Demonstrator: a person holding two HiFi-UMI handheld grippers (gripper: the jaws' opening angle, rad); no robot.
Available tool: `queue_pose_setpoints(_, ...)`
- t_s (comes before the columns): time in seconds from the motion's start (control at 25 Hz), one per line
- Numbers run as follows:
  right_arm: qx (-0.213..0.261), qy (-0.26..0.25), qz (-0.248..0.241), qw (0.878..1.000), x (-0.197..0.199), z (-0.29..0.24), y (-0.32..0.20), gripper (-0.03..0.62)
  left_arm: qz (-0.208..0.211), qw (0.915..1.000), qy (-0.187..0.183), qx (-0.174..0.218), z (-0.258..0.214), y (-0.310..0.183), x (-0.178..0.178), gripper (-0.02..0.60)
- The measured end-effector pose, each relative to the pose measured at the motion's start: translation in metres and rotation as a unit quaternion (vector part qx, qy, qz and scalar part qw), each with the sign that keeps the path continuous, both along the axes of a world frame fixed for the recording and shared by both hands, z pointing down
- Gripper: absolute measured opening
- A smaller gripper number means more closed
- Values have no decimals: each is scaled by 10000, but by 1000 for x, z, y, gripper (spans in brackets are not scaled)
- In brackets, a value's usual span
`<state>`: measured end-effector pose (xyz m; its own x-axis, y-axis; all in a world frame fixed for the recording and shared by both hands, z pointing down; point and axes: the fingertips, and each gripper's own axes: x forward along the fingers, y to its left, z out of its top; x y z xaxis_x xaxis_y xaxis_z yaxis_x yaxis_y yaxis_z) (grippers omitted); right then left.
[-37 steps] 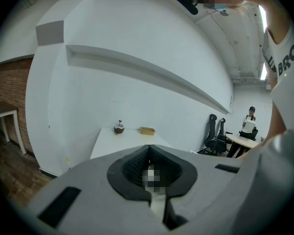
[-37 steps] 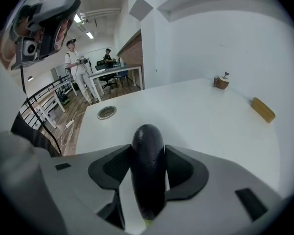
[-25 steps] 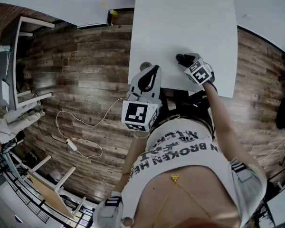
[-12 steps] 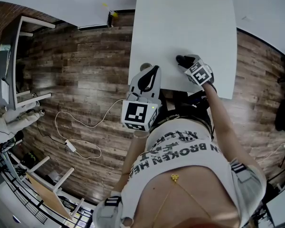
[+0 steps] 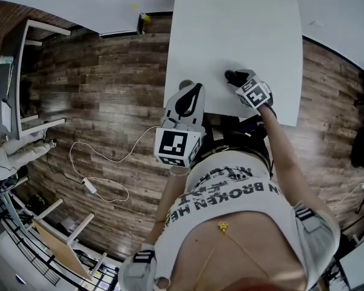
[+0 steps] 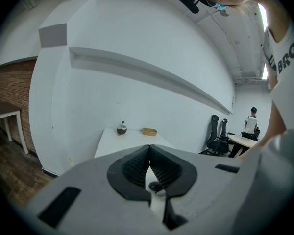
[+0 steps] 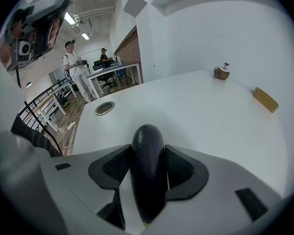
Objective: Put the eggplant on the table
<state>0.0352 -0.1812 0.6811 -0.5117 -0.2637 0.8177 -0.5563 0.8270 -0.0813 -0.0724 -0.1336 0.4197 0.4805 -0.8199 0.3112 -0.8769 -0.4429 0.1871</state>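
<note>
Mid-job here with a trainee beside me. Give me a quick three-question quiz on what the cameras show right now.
1. True or false: the left gripper holds the eggplant.
2. What sits at the far end of the table along with the small brown object? A) a tan block B) a red cup C) a plate
3. In a few words: how do the jaws of the right gripper stand?
Key: 1. False; its jaws are together with nothing between them. 2. A. 3. Closed on the eggplant, pads against both its sides.
</note>
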Motion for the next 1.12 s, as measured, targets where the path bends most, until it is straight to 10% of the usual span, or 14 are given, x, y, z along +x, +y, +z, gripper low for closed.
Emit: queue_pose_setpoints(1.12,-9,119,32,9999,-2,-3,-2,256,107,9999,-7,45,-5,-4,2,6)
